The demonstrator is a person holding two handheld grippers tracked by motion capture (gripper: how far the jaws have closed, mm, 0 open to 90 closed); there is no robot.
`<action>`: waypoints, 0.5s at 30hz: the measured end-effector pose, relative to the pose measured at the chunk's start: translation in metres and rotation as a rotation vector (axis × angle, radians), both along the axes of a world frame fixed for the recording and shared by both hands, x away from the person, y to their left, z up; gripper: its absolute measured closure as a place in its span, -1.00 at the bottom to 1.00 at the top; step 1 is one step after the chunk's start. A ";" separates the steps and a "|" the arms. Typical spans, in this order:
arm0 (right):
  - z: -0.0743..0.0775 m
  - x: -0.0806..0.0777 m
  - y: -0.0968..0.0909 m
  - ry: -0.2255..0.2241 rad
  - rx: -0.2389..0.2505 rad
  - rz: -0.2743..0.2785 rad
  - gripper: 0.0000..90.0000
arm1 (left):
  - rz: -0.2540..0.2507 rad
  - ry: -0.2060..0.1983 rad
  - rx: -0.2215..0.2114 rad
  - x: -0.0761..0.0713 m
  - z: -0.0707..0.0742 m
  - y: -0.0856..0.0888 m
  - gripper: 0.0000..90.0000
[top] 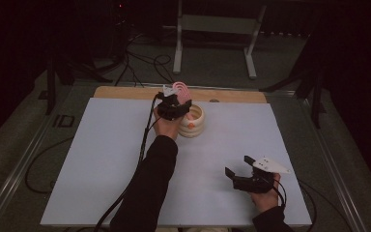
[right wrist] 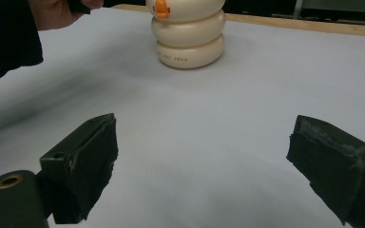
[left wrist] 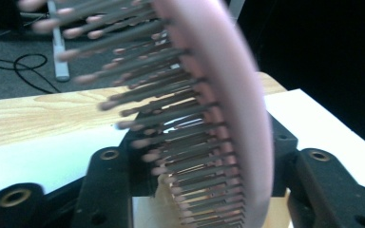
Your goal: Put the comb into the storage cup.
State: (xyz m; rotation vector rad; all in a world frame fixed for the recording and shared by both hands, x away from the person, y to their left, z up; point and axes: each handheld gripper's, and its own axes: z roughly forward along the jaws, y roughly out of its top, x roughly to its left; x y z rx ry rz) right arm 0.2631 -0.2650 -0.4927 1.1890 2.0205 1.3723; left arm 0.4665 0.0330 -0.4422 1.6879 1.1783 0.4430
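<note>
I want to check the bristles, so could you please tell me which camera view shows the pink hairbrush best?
The left gripper view: the pink hairbrush is close up, its rows of bristles plain between that claw's jaws. The high view shows it small, above the left claw by the cream holder.

The pink hairbrush (left wrist: 237, 95) looks like smooth, faintly glossy plastic, its stiff bristles (left wrist: 171, 123) tipped with small pink beads. Just beside it, the cream holder (right wrist: 189, 35) of stacked rings has a smooth satin sheen. Under the holder lies a matt white sheet (top: 111, 159), like paper; behind the holder shows bare pale wood (top: 125, 92) with visible grain. The right gripper (right wrist: 204, 166) has worn, rough black pads
</note>
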 end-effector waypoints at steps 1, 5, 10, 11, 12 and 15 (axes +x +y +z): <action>0.000 0.000 0.000 0.000 0.000 0.000 -0.81 | 0.000 0.000 0.000 0.000 0.000 0.000 0.12; 0.000 0.000 0.000 0.000 -0.001 0.000 -0.81 | -0.006 -0.001 0.008 0.000 -0.001 0.000 0.09; 0.000 0.000 0.000 0.000 -0.001 0.000 -0.81 | -0.008 0.004 0.031 0.000 -0.002 -0.003 0.00; 0.000 0.000 0.000 0.000 -0.001 0.000 -0.81 | -0.008 0.004 0.031 0.000 -0.002 -0.003 -0.03; 0.000 0.000 0.000 -0.002 0.000 0.001 -0.81 | -0.008 0.004 0.031 0.000 -0.002 -0.003 -0.03; 0.000 0.000 0.000 -0.003 -0.001 0.002 -0.81 | -0.008 0.016 0.045 0.001 -0.005 -0.005 -0.13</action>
